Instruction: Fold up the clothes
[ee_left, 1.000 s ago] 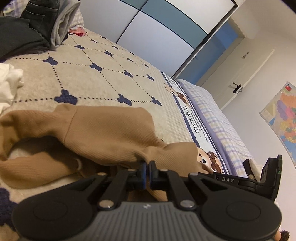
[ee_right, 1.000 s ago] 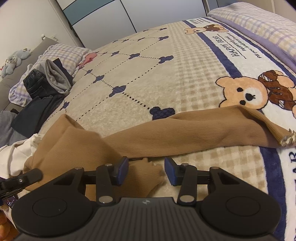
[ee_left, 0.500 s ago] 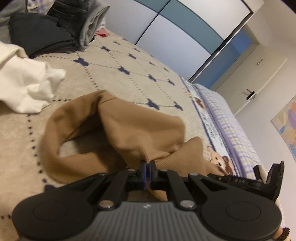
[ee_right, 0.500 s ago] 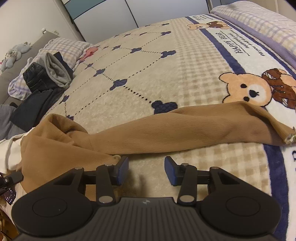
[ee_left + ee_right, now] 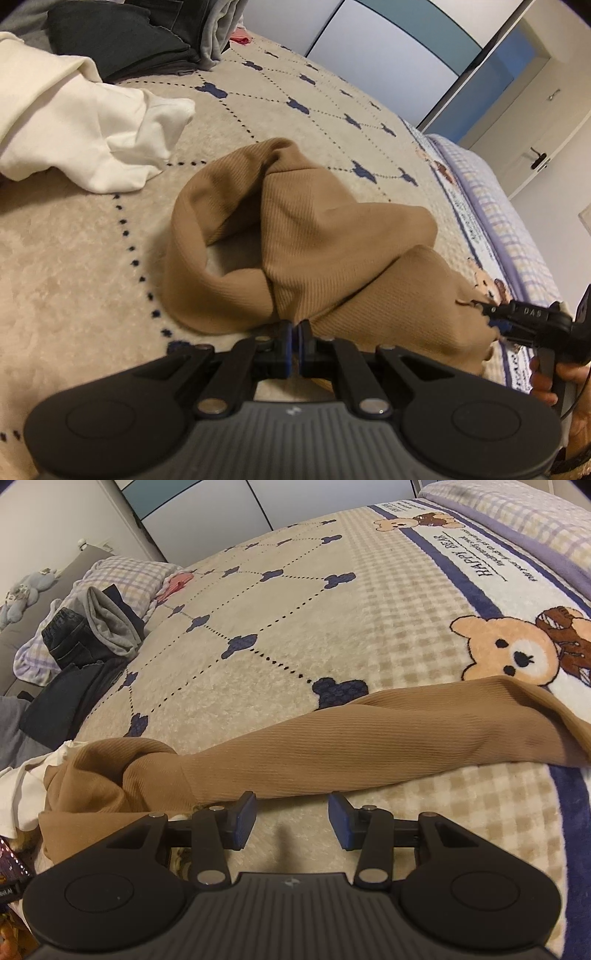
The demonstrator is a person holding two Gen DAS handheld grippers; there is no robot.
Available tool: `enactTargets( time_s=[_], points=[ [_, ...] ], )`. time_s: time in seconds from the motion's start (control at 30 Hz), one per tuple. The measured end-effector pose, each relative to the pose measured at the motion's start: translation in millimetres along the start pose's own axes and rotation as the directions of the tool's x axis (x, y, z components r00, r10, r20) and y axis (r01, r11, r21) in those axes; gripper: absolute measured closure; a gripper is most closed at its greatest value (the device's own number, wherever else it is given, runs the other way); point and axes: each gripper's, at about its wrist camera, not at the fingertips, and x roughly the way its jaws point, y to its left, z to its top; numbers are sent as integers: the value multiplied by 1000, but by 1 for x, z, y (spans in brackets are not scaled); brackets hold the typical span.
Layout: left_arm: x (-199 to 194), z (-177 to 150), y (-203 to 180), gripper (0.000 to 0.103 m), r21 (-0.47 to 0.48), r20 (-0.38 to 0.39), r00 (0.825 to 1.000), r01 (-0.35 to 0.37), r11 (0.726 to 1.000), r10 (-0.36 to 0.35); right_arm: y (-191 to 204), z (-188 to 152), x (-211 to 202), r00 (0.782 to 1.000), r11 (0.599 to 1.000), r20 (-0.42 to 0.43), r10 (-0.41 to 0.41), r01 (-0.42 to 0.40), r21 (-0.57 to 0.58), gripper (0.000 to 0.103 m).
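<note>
A tan ribbed garment [image 5: 325,251] lies bunched on the bed blanket [image 5: 74,258]. My left gripper [image 5: 294,328] is shut on a gathered fold of it at the near edge. In the right wrist view the same tan garment [image 5: 332,746] stretches as a long band from the left to the bear print on the right. My right gripper [image 5: 293,812] stands open just short of that band, with only blanket between its fingers. The left wrist view shows the right gripper [image 5: 493,317] at the garment's far right end, held by a hand [image 5: 546,380].
A white garment [image 5: 92,122] lies crumpled left of the tan one. Dark and grey clothes [image 5: 92,635] are piled by a checked pillow [image 5: 122,572] at the far left. A wardrobe [image 5: 388,55] and a door [image 5: 535,122] stand beyond the bed.
My left gripper has dragged the tan garment leftwards, bunching it. The fabric that lay between the right gripper's fingers has slid out. The right gripper has stayed in place, open.
</note>
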Motion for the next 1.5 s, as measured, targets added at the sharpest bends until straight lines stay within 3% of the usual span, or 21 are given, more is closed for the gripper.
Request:
enactTargets(
  time_s=[0.27, 0.57, 0.8, 1.2, 1.5],
  points=[
    [-4, 3, 4, 86, -19, -8, 999, 40, 999, -40, 5, 2, 8, 1000, 1000, -11, -6, 6, 2, 56],
    [-16, 16, 12, 64, -80, 58, 997, 64, 995, -59, 2, 5, 14, 1000, 999, -19, -10, 10, 38, 56],
    [-12, 29, 20, 62, -162, 98, 992, 89, 983, -73, -1, 7, 23, 999, 997, -37, -3, 6, 78, 56],
    [13, 51, 26, 59, -287, 144, 985, 129, 949, -91, -6, 12, 34, 979, 934, -34, 203, -183, 307, 56],
    [25, 63, 21, 59, -310, 203, 978, 116, 944, -54, 12, 9, 53, 982, 922, -20, 186, -167, 348, 53]
  ],
)
